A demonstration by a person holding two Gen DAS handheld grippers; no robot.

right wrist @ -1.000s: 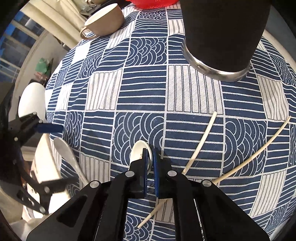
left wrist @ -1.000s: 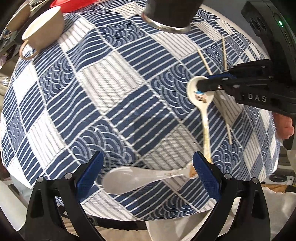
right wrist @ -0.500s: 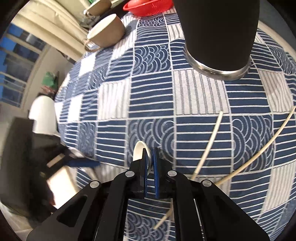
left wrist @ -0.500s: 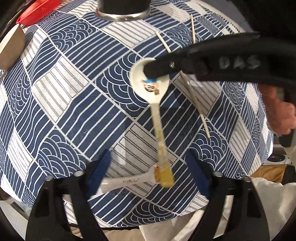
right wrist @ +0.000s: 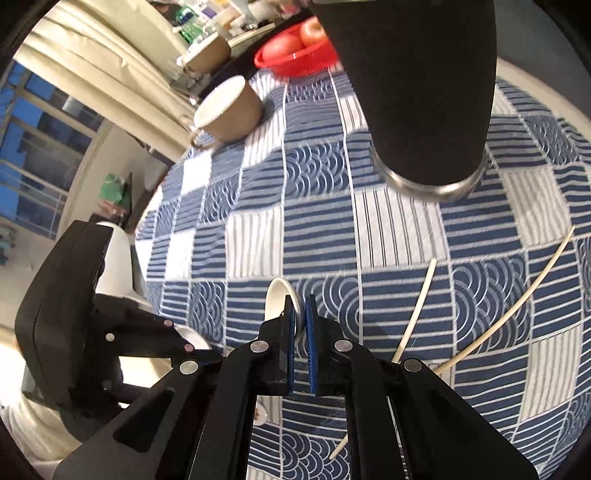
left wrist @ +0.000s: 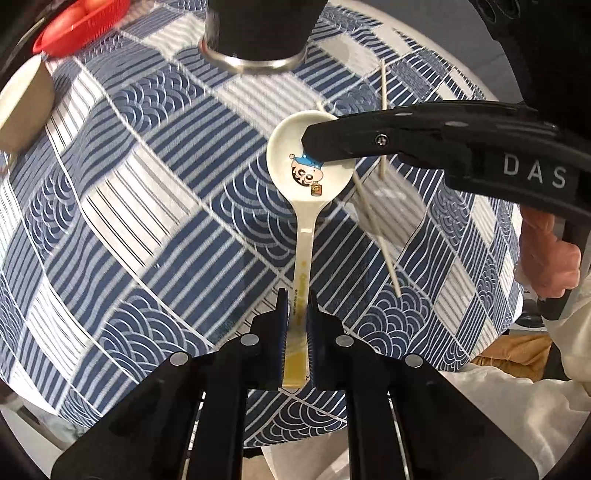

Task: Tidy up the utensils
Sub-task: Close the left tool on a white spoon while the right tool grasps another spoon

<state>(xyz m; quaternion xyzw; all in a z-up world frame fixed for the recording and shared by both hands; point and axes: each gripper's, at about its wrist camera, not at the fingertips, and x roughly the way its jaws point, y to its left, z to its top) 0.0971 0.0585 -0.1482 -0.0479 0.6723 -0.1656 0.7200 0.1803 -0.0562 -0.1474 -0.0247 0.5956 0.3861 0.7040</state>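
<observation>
A white spoon with a cartoon print [left wrist: 306,173] hangs above the blue patterned tablecloth [left wrist: 147,184]. My right gripper [right wrist: 301,317] is shut on the rim of its bowl [right wrist: 279,299] and shows in the left wrist view as a black arm reaching in from the right [left wrist: 314,147]. The spoon's yellow-tipped handle runs between the pads of my left gripper [left wrist: 298,317], whose jaws are closing and press on it. A plain white spoon [right wrist: 260,411] lies on the cloth, mostly hidden under the grippers. Two pale chopsticks [right wrist: 413,314] [left wrist: 373,221] lie to the right.
A tall black cup with a metal base ring [right wrist: 421,92] [left wrist: 255,33] stands at the back. A brown mug [right wrist: 229,110] and a red basket of fruit [right wrist: 295,55] sit at the far left. A person's hand [left wrist: 546,258] holds the right gripper.
The right gripper lifted the cartoon spoon off the cloth. The left gripper's jaws went from wide around the plain spoon to closed on the cartoon spoon's handle; the plain spoon is gone from its view.
</observation>
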